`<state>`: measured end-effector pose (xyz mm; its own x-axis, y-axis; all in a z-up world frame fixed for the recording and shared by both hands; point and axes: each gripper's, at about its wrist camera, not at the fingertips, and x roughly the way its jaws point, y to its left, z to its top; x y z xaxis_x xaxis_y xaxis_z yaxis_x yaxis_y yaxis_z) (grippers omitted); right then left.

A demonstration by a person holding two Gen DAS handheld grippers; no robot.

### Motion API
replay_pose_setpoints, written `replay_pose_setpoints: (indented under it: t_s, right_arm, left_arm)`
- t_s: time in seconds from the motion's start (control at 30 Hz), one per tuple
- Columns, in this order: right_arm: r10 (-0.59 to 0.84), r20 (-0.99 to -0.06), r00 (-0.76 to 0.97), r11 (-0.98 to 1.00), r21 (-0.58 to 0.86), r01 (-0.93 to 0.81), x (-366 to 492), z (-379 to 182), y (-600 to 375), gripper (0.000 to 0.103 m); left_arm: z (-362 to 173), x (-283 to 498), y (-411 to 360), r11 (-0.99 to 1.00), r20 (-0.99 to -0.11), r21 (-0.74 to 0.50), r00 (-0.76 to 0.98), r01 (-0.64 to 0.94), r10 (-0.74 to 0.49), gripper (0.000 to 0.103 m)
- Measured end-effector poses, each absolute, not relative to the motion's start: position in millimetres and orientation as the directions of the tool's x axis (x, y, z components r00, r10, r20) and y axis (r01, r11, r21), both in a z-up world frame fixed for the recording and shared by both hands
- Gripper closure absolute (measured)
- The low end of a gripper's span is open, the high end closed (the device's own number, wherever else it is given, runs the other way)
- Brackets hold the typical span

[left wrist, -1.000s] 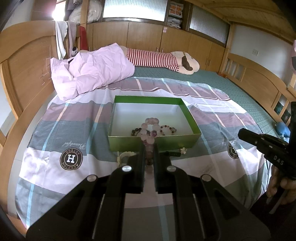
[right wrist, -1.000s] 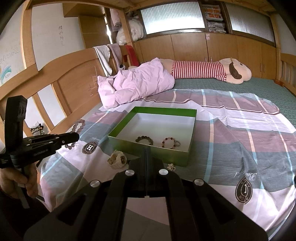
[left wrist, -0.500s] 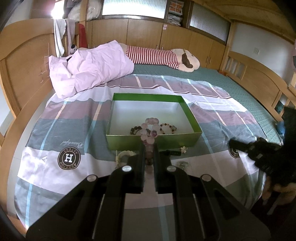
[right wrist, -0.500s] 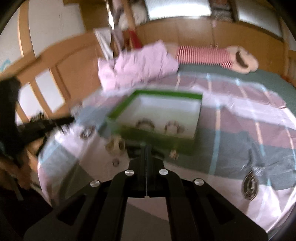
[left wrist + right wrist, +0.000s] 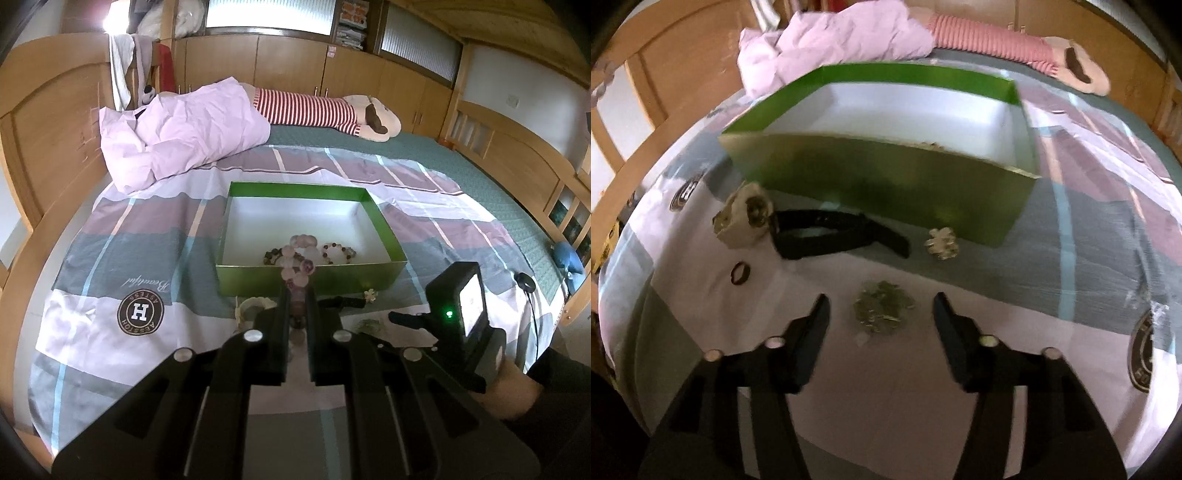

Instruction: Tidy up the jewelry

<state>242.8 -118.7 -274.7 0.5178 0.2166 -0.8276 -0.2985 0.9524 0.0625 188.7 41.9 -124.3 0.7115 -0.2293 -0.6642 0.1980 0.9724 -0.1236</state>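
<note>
Your right gripper's [image 5: 879, 314] fingers are spread wide and low over the bed [image 5: 1089, 288], one on each side of a small greenish cluster of jewelry [image 5: 882, 312]. Your left gripper's [image 5: 297, 291] fingers are nearly pressed together, pinching a pink bead bracelet [image 5: 299, 258] whose loop stands up in front of the green box [image 5: 314, 277].

The relation that matters for the right hand: the cluster lies dead ahead and centred in the gap, touching neither finger. It has no clear long axis, so a straight close looks enough. The right hand is plainly the nearer one; the left is held higher and further back.

Going down in size: the green box sits on the bed just beyond the fingers, with two darker bracelets [image 5: 340, 253] inside near its near wall. In front of that wall lie a black strap-like piece [image 5: 831, 236], a pale lumpy bracelet [image 5: 744, 218] to its left, a small flower-shaped piece [image 5: 942, 243] to its right, and a dark ring [image 5: 740, 274] nearer on the left.

The right wrist view is motion-blurred, so you cannot tell whether the cluster is a chain or a brooch. The box wall hides most of its contents in that view, and the left fingers cover the lower part of the pink bracelet.
</note>
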Motion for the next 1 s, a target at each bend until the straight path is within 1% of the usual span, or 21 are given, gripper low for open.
replay_pose_setpoints:
  t_s: [0.03,0.07,0.17,0.2,0.23,0.47,0.6,1.0]
  right_arm:
    - [0.213,-0.834,0.509,0.948,0.051,-0.313,243,-277,-115,0.073]
    - [0.211,-0.834,0.509,0.946,0.043,-0.322,241,-277,-113,0.08]
    - [0.196,-0.808,0.556,0.943,0.001,-0.331,233,-268,-108,0.083]
    - [0.218,-0.793,0.569,0.941,0.015,-0.338,230,-259,-108,0.093]
    - [0.239,-0.78,0.578,0.937,0.031,-0.347,226,-249,-108,0.096]
    - [0.336,-0.632,0.698,0.927,0.09,-0.365,184,-174,-128,0.096]
    - [0.352,-0.582,0.733,0.927,0.107,-0.36,172,-151,-143,0.096]
    - [0.345,-0.569,0.746,0.934,0.128,-0.335,178,-146,-157,0.096]
  left_arm:
    - [-124,189,43,0.973,-0.664,-0.124,0.712,0.195,-0.228,0.095]
    - [-124,189,45,0.973,-0.664,-0.126,0.713,0.193,-0.227,0.095]
    - [-122,189,48,0.973,-0.66,-0.131,0.716,0.19,-0.229,0.095]
    - [-121,188,48,0.973,-0.658,-0.132,0.717,0.19,-0.229,0.095]
    - [-120,188,49,0.973,-0.656,-0.133,0.719,0.191,-0.231,0.095]
    - [-118,187,49,0.972,-0.649,-0.139,0.724,0.19,-0.234,0.095]
    - [-116,186,46,0.971,-0.648,-0.135,0.724,0.198,-0.238,0.095]
    - [-121,193,31,0.969,-0.662,-0.13,0.709,0.211,-0.244,0.095]
